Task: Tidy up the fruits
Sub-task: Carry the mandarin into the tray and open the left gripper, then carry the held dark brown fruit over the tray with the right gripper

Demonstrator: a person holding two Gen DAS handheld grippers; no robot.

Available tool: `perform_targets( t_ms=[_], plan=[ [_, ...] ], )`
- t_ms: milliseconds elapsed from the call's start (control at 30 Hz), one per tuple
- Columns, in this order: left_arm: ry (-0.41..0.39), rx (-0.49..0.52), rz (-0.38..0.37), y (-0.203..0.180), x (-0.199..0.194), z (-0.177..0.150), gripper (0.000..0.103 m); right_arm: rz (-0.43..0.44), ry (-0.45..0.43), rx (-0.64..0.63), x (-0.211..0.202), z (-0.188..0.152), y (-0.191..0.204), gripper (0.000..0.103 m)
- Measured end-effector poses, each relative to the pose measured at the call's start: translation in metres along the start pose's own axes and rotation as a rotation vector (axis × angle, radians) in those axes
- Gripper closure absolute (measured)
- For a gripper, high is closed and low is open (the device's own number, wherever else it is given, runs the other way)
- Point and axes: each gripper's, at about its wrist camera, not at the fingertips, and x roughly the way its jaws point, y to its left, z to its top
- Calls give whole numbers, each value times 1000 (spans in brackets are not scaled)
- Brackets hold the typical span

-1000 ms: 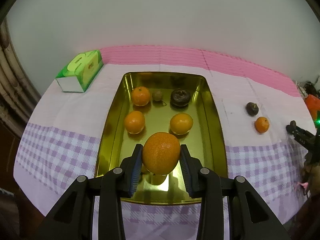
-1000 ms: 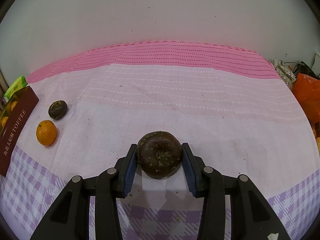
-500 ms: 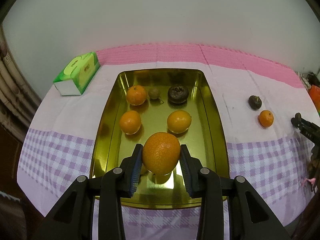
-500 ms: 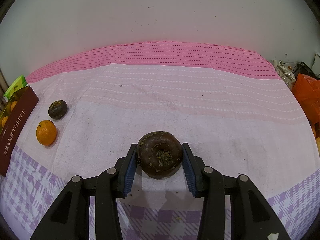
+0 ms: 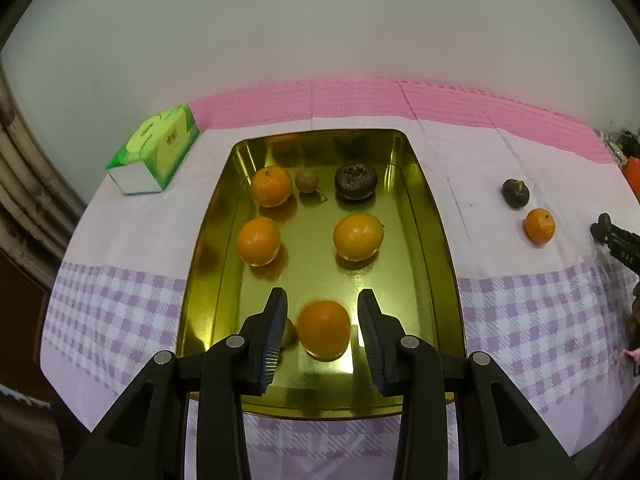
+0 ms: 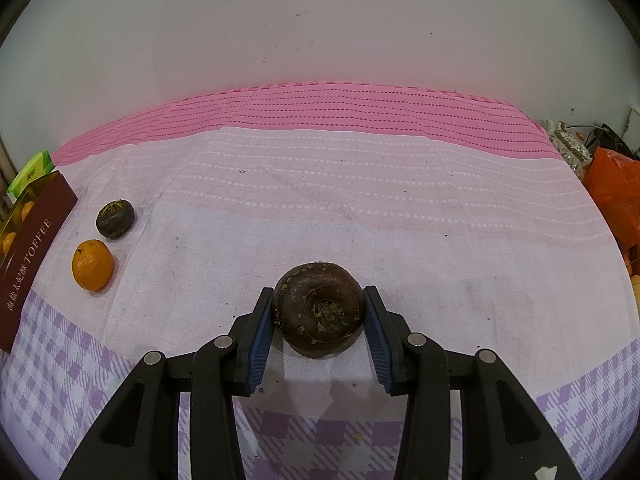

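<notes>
Left hand-held gripper (image 5: 322, 330): jaws wide, orange (image 5: 324, 334) loose btwn them, lower centre of frame, blurred, in gold tray (image 5: 434, 256). Round, no clear long axis. Right hand-held gripper (image 6: 319, 322): clamped on dark fruit (image 6: 319, 309), centre-low, over desk (image 6: 360, 208), calyx end facing cam.

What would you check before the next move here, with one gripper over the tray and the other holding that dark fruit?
1. Left gripper open, clear of the orange: ok.
2. Orange settled in the tray: cannot tell, it looks blurred.
3. Right gripper shut on the dark fruit: ok.
4. Free room in the tray for it: ok.
5. Loose fruits left on the cloth, small orange and small dark fruit: not ok.
</notes>
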Motion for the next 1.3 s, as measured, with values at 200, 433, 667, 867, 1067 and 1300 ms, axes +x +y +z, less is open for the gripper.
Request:
perform_targets(
  t_ms=[200, 433, 667, 867, 1067, 1300],
  plan=[
    [-14, 25, 23, -5, -3, -2, 65, -1, -1, -4, 2, 0, -2, 62],
    [-34, 41, 56, -9, -11, -3, 65, -5, -1, -9, 1, -1, -3, 62],
    [-33, 34, 82, -8, -22, -4, 65, -11, -2, -14, 2, 1, 1, 63],
    [-33, 10, 91, -5, -35, -8, 65, -5, 0, -25, 1, 3, 10, 64],
    [-20, -20, 106, -1, -43, -13, 64, 22, 4, -38, -8, -7, 22, 64],
    [-42, -136, 143, 25, -62, -26, 37, 52, 13, -41, -21, -21, 37, 64]
  ],
)
